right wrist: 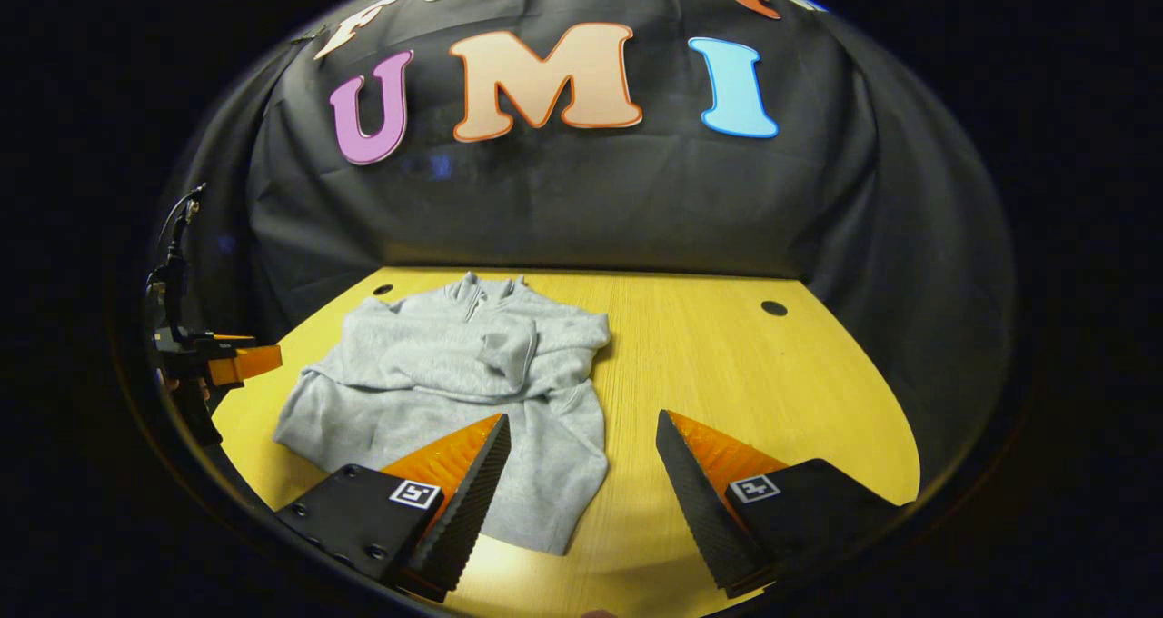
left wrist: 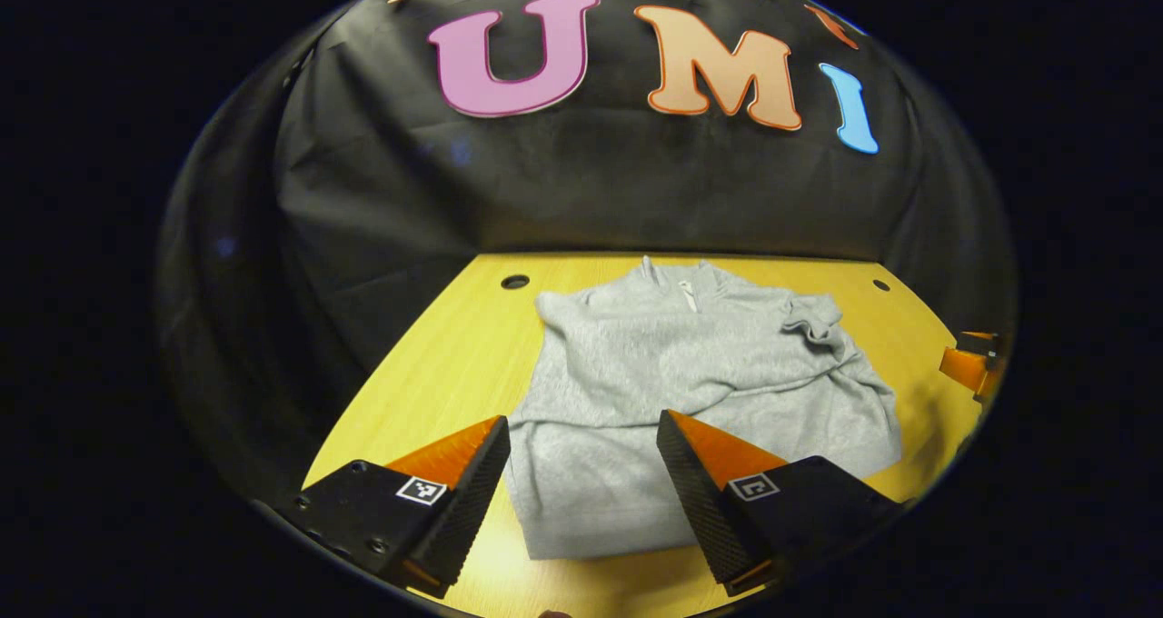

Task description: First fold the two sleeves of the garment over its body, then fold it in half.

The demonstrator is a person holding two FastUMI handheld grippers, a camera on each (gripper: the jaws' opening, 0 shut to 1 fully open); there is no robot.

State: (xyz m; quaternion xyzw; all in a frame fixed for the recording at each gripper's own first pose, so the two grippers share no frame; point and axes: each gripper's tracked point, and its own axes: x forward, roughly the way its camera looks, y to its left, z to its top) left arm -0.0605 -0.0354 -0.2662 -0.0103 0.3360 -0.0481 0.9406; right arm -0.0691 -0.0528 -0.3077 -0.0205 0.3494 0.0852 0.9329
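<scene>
The grey garment (left wrist: 690, 391) lies flat on the table (left wrist: 436, 363), collar toward the far edge and hem toward the near edge, nearer the table's left side as the right gripper view shows it. Both sleeves appear already folded across its body, one cuff lying over the chest (right wrist: 509, 350), so the sleeve step looks done and the fold in half is what remains. The left claw (left wrist: 581, 473) hovers wide and empty over the hem; the right claw (right wrist: 581, 473) is likewise wide and empty, by the hem's right corner. Next, each claw likely needs to pinch a hem corner and carry it toward the collar.
</scene>
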